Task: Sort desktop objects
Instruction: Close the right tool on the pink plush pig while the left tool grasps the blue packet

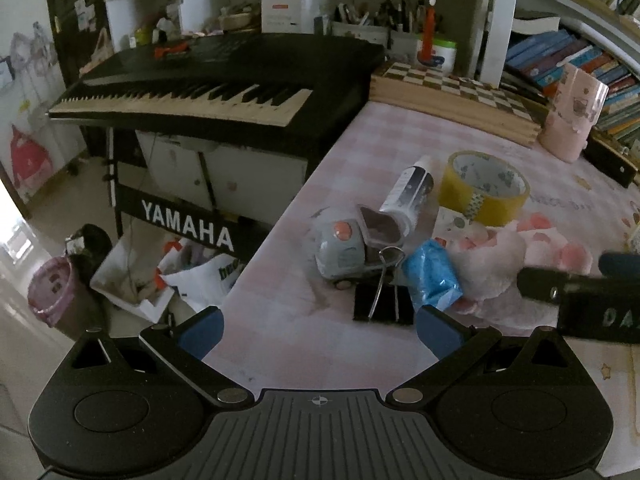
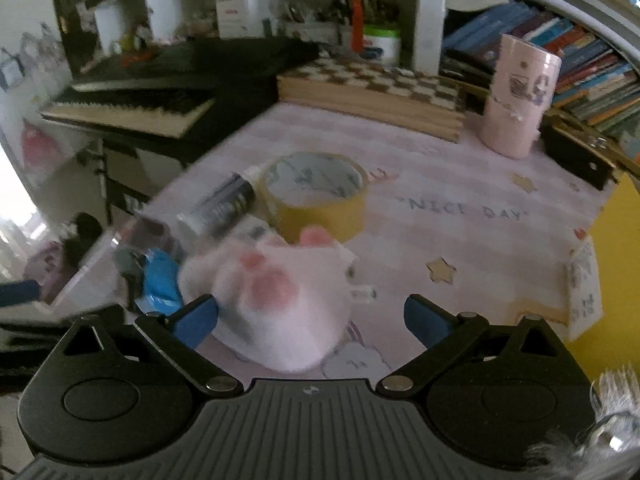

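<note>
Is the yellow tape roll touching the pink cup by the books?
Apart. The right wrist view shows bare tablecloth between the yellow tape roll and the pink cup; the left wrist view agrees.

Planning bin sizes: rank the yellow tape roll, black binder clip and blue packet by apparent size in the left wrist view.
1. Yellow tape roll, clearly largest.
2. Black binder clip and crinkly blue packet: alike, not ranked.
</note>
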The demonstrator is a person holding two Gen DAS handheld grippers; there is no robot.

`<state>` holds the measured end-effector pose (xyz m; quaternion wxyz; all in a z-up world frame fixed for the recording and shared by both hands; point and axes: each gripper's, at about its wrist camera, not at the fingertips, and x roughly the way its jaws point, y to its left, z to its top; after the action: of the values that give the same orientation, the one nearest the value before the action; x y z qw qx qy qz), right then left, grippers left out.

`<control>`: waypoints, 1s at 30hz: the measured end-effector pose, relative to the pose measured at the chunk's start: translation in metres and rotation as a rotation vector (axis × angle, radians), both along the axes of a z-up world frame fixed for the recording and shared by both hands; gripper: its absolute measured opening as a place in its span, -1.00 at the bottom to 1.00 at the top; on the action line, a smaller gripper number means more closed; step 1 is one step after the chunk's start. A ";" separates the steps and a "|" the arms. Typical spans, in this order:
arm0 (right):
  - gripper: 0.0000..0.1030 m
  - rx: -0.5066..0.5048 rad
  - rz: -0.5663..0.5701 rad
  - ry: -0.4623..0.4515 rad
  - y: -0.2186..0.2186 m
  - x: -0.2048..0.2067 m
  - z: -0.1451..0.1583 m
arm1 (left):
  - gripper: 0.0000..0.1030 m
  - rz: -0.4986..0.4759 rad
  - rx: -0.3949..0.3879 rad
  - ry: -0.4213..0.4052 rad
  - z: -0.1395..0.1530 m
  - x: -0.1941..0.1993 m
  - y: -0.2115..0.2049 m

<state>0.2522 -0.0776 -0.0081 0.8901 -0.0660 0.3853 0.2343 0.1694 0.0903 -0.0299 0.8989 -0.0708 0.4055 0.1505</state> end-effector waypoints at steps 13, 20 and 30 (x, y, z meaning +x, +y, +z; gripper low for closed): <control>0.29 0.049 0.108 0.060 0.008 0.015 -0.002 | 1.00 -0.193 0.049 0.016 0.000 0.018 -0.036; 0.15 -0.001 0.036 -0.013 -0.017 0.011 0.006 | 0.96 -0.249 0.061 0.013 -0.003 0.033 -0.053; 0.15 -0.003 -0.079 0.000 -0.051 0.016 0.006 | 0.08 -0.301 0.084 0.017 -0.011 0.048 -0.071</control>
<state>0.2680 -0.1287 -0.0021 0.8987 -0.0519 0.3877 0.1984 0.2177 0.0190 -0.0412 0.9100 0.0296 0.4122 0.0317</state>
